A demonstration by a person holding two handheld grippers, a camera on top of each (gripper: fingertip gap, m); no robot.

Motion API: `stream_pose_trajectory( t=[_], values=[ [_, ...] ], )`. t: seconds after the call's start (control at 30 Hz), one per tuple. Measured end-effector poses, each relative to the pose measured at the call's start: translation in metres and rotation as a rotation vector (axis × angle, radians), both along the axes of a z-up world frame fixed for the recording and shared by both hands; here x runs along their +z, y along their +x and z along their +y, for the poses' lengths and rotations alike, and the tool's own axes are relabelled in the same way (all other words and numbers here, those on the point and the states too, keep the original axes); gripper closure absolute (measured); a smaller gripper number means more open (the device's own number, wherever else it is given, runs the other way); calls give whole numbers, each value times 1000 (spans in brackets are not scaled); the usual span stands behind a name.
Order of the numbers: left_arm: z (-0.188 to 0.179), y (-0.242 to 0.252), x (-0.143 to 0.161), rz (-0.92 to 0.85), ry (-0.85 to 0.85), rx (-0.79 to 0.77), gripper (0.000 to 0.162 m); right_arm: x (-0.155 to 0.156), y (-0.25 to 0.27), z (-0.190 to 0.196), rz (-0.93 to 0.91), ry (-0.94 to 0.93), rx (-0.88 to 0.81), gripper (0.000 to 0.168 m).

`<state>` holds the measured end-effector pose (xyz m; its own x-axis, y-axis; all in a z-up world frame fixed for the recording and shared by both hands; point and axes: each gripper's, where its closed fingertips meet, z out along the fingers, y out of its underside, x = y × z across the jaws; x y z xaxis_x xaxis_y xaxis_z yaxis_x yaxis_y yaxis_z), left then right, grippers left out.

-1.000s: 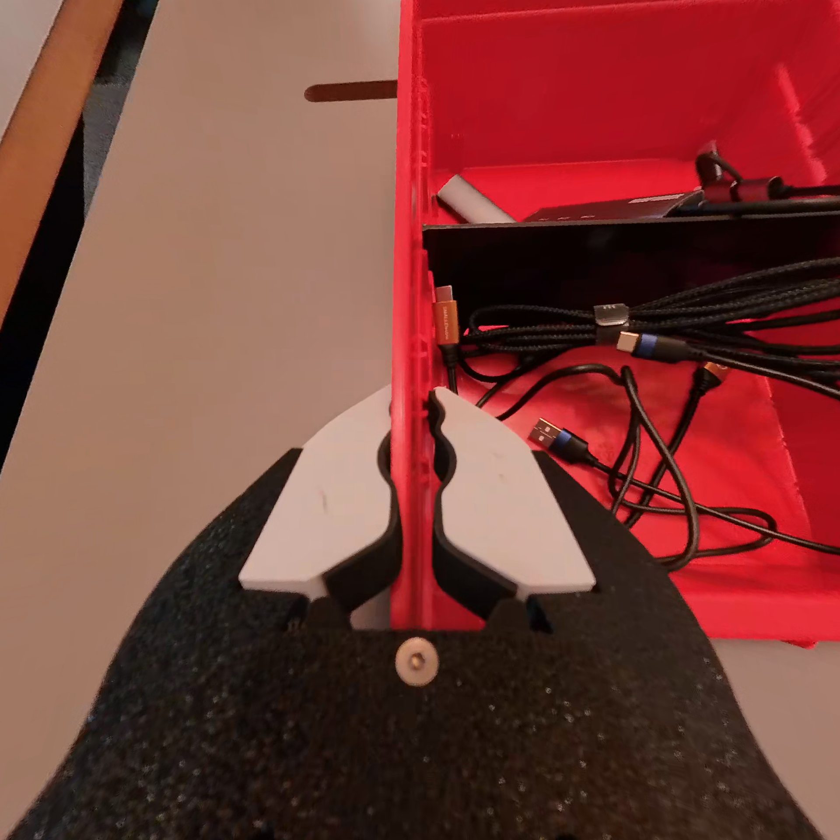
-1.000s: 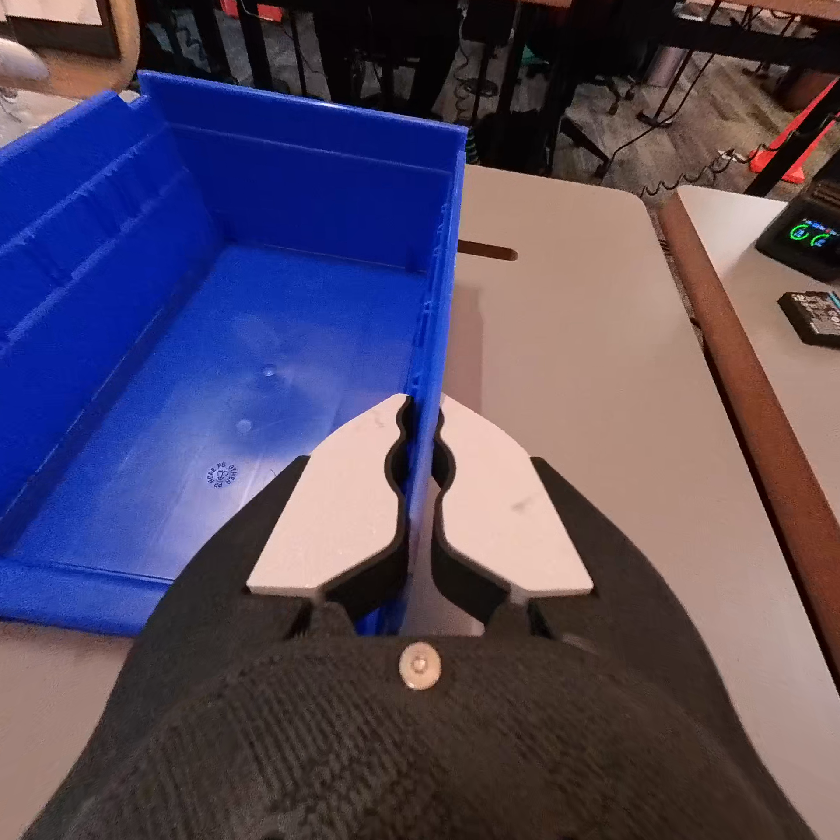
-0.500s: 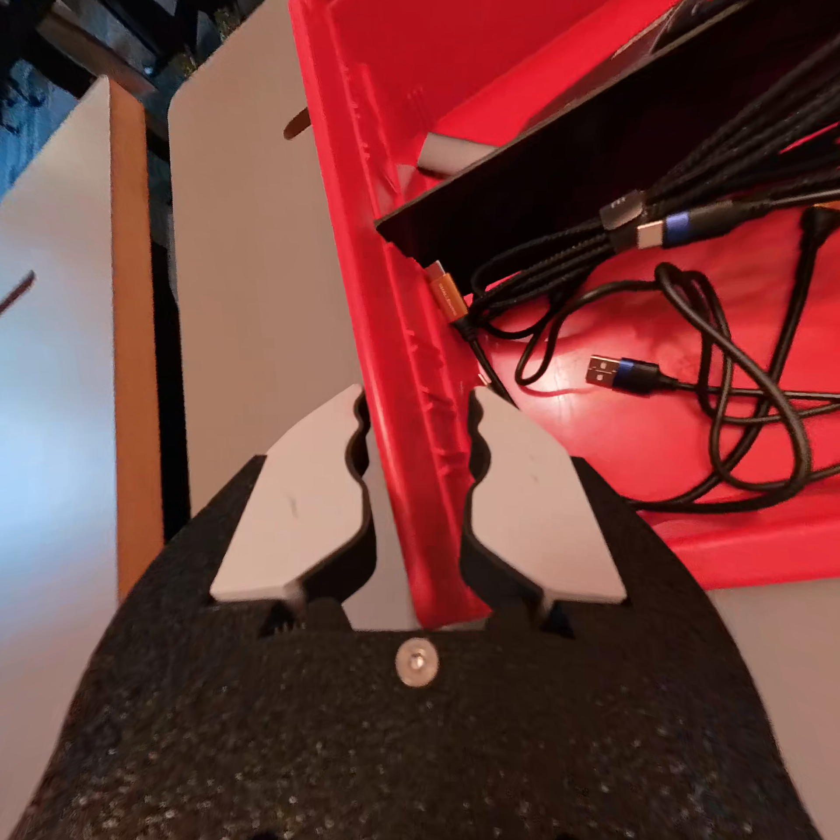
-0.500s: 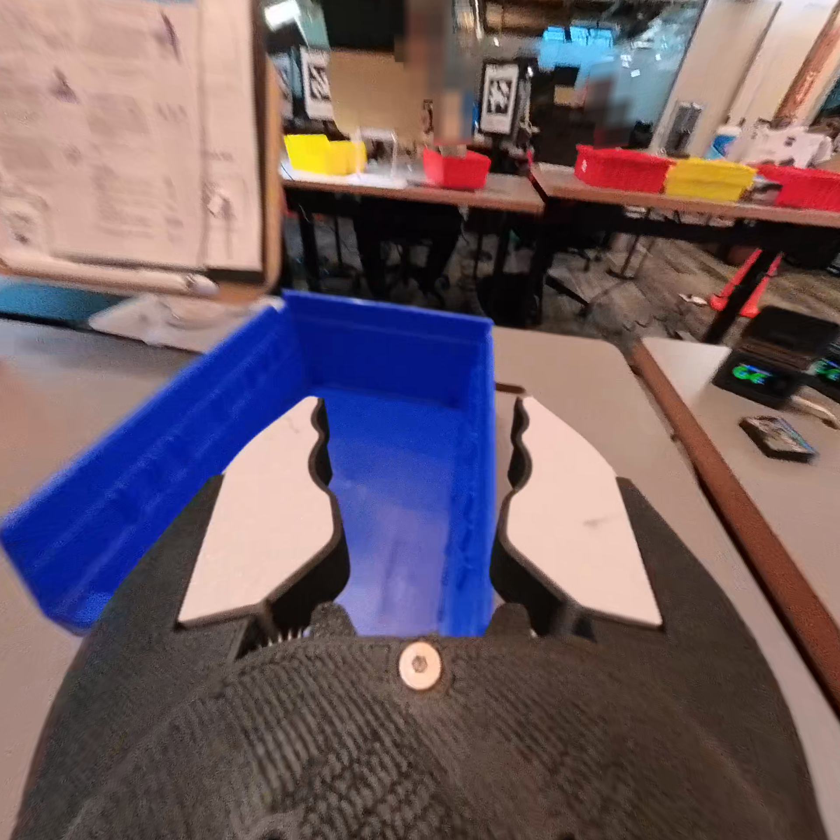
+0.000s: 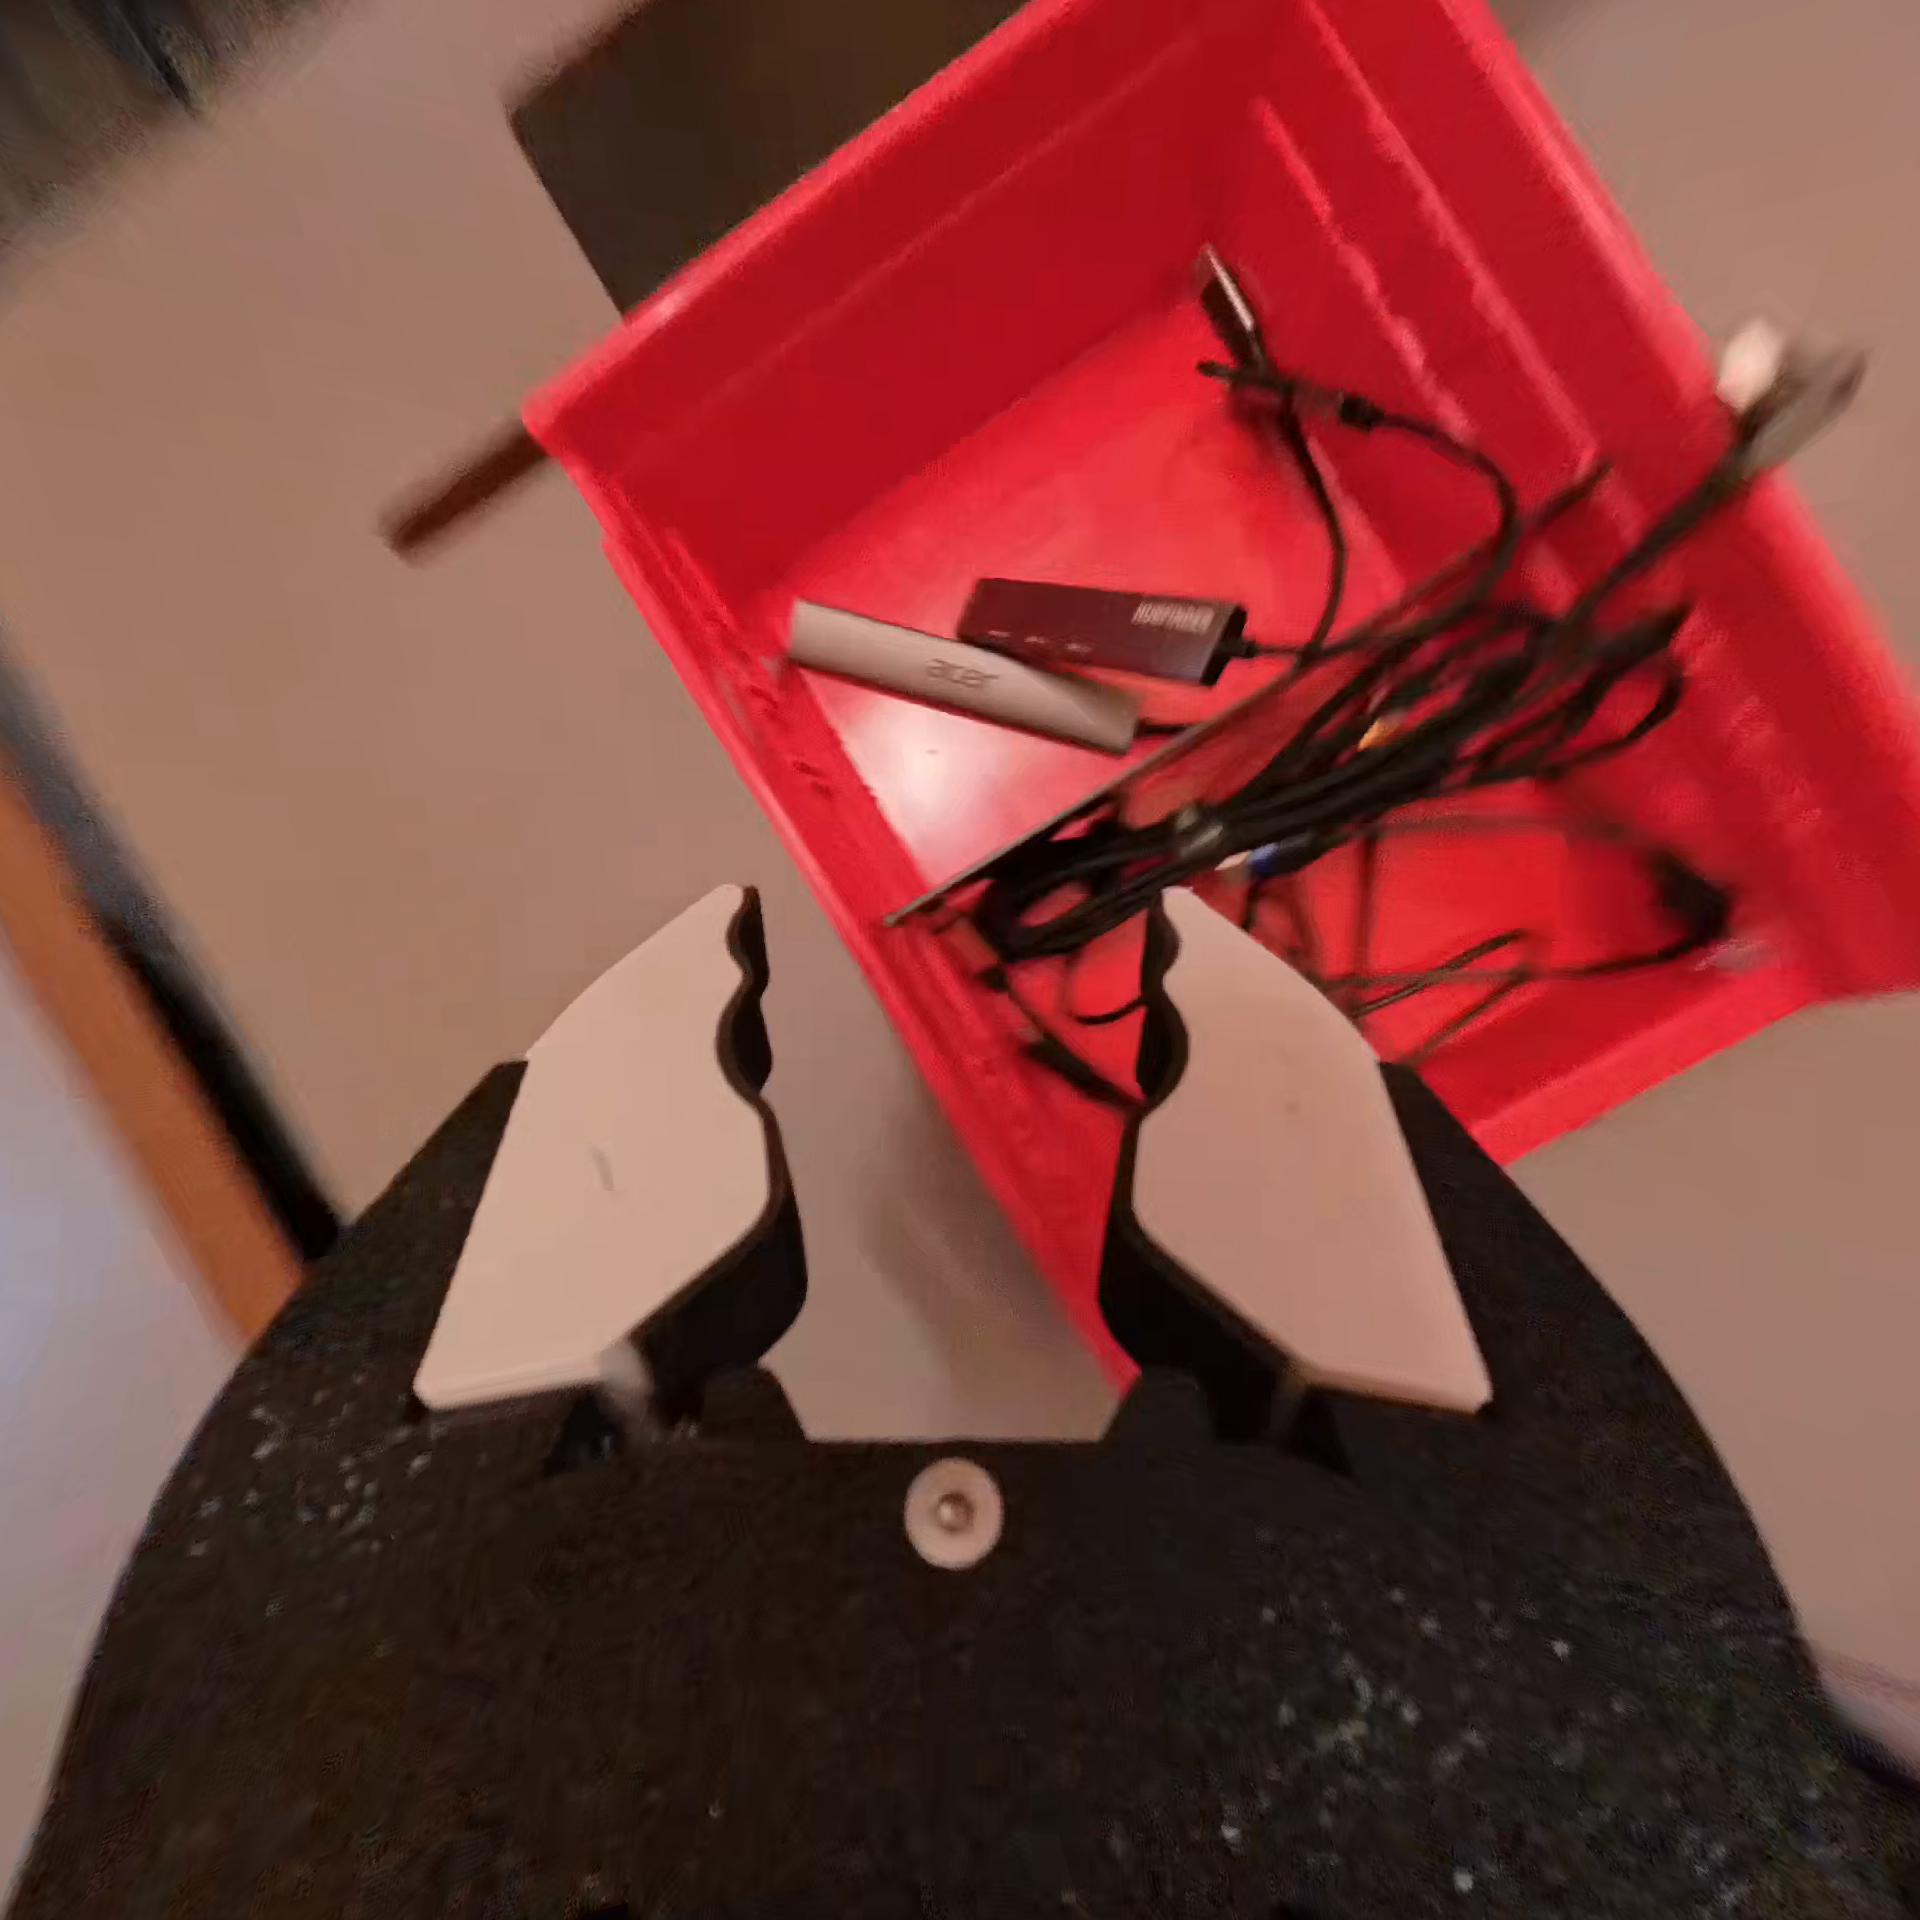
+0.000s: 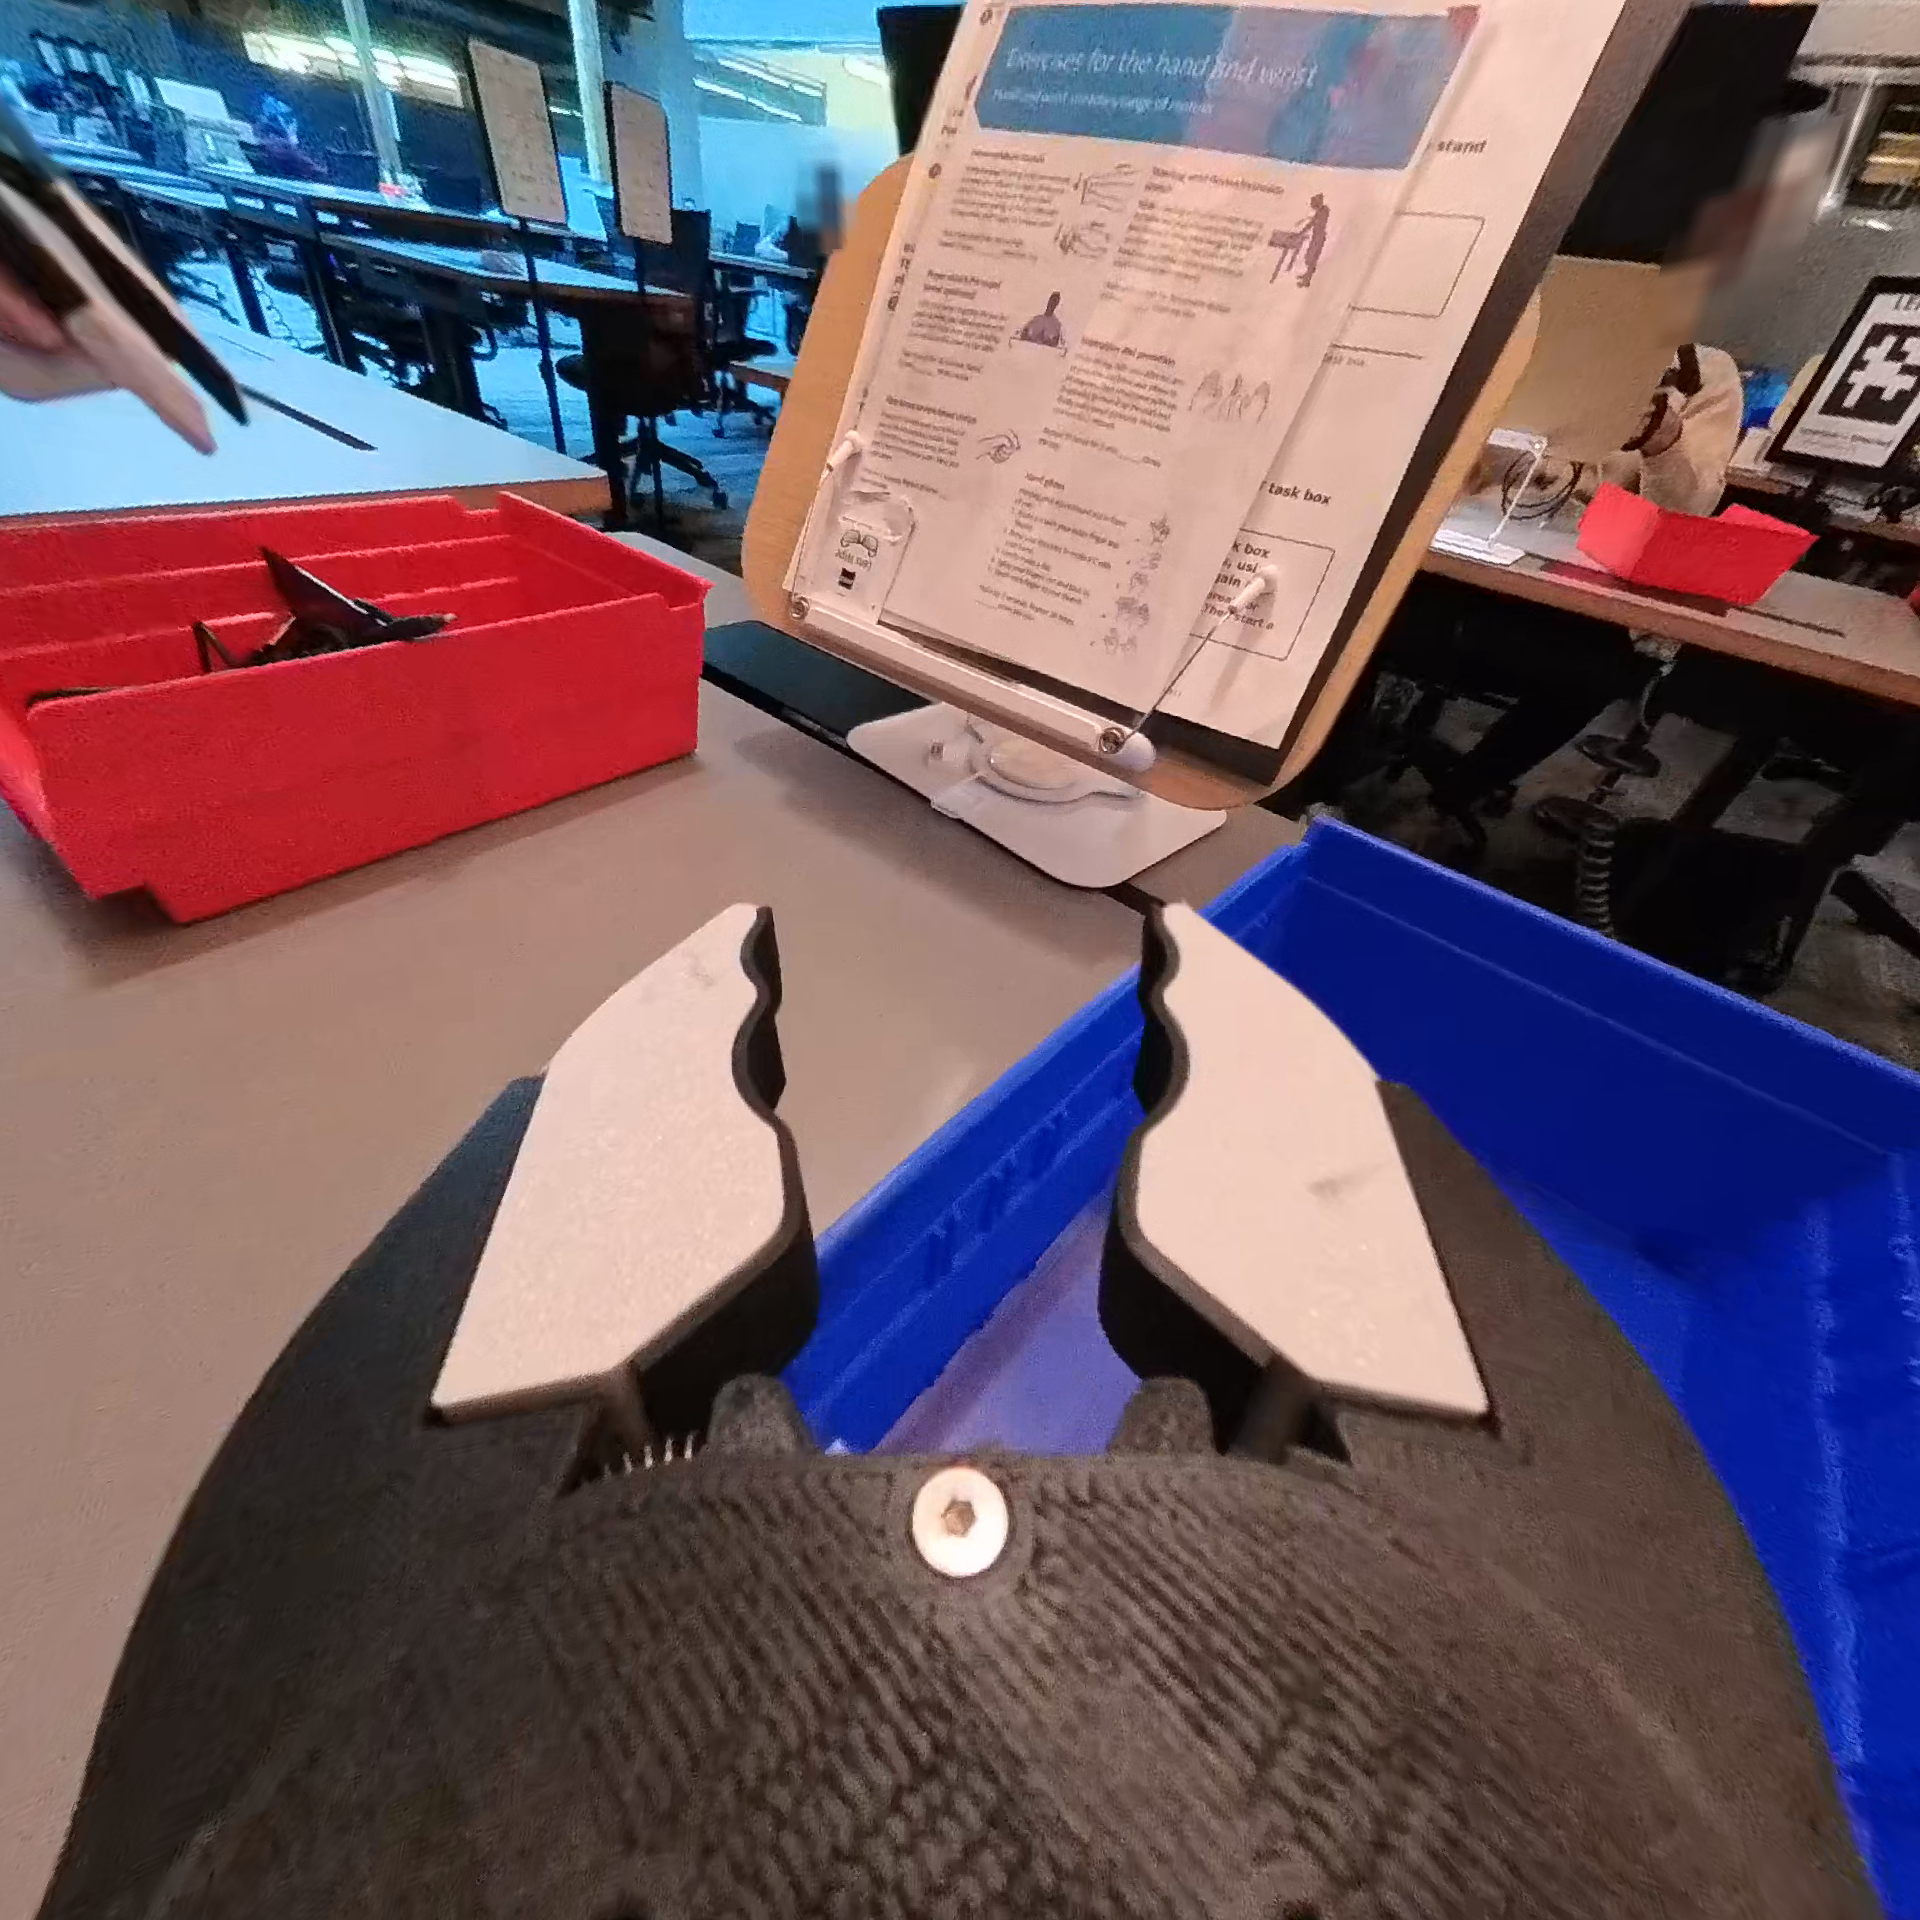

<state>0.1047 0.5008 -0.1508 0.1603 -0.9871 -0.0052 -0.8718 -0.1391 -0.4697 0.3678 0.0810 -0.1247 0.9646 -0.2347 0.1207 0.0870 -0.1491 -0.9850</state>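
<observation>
1. The left gripper (image 5: 951,914) hangs above the near left wall of the red bin (image 5: 727,416), jaws spread wide and holding nothing; the wall runs up between the two fingers without visibly touching either.
2. Inside the red bin lie a tangle of black cables (image 5: 1351,821), a silver hub (image 5: 956,675) and a dark hub (image 5: 1101,629), with a thin dark divider (image 5: 1039,842) between the hubs and most of the cable. This view is motion-blurred, so fine contacts cannot be told.
3. The right gripper (image 6: 956,935) is likewise wide open and empty, poised over the left wall of the blue bin (image 6: 1558,1039), which looks bare inside where it shows.
4. In the right wrist view the red bin sits well apart to the left on the grey table (image 6: 312,1039), and a document stand (image 6: 1143,416) with printed sheets stands beyond both bins.
5. Judgement on handling: with both tools open and free, any approach to the cables is best made slowly, since loose loops may snag a finger, and the thin bin walls suit a square, centred closure.
</observation>
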Motion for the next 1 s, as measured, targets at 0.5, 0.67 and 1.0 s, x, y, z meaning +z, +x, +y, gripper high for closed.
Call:
stream_pose_trajectory(
  t=[0.5, 0.67, 1.0],
  values=[
    [-36, 65, -80, 624, -589, 294, 108, -28, 19, -5, 123, -17, 2, 103],
    [-43, 63, -94, 705, -587, 297, 124, -31, 18, -6, 141, -8, 5, 104],
    [-36, 80, -32, 423, -331, 157, 139, -6, -8, -2, 187, 89, 61, 110]
  ],
)
